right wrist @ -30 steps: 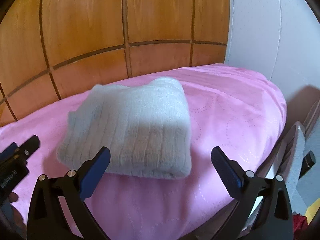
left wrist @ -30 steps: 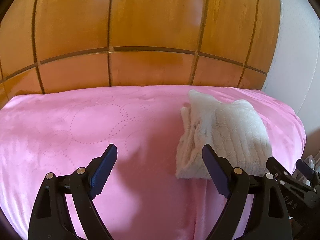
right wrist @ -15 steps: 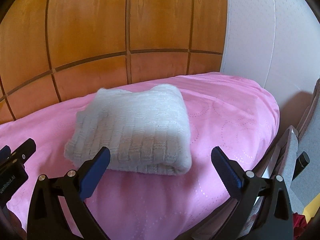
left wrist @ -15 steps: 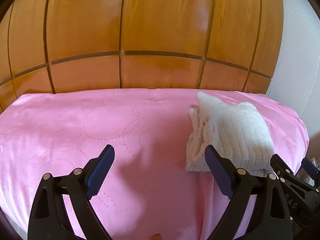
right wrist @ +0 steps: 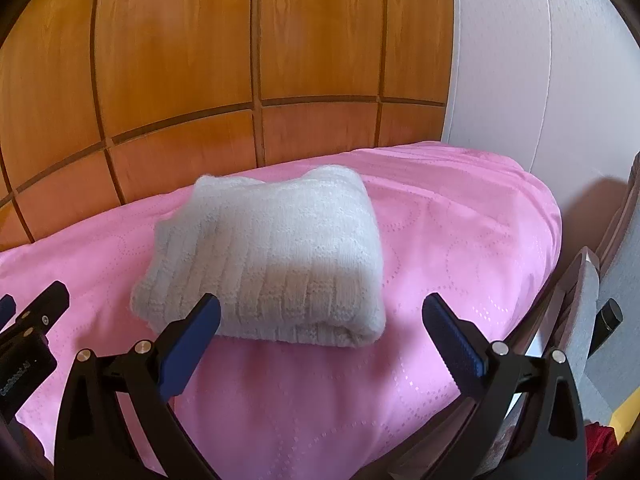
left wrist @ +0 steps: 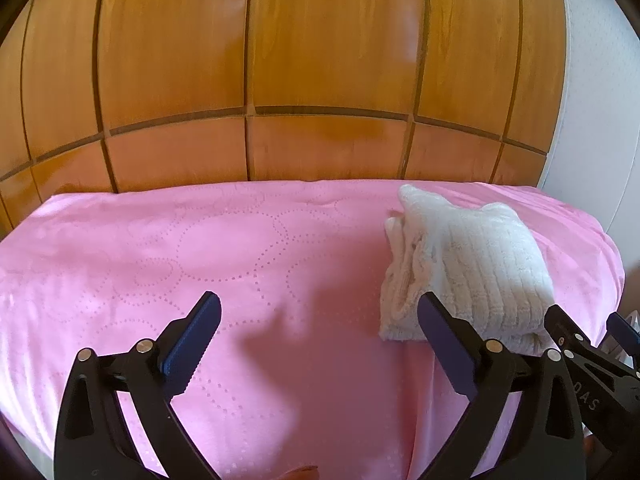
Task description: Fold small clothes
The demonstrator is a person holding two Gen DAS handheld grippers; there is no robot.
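Bright daylight, fisheye-warped, perhaps slightly soft

Pink bedspread [left wrist: 224,240], stitched with dotted circles, spread flat before a panelled wooden wall [left wrist: 248,60]. One folded white knitted garment [left wrist: 468,268], ribbed, lying on the spread toward its right side. Left gripper [left wrist: 318,306] low in front, its jaws opening wide with only bare spread between the blue pads; part of the right gripper [left wrist: 588,352] shows at the lower right corner, just beside the garment's near edge.
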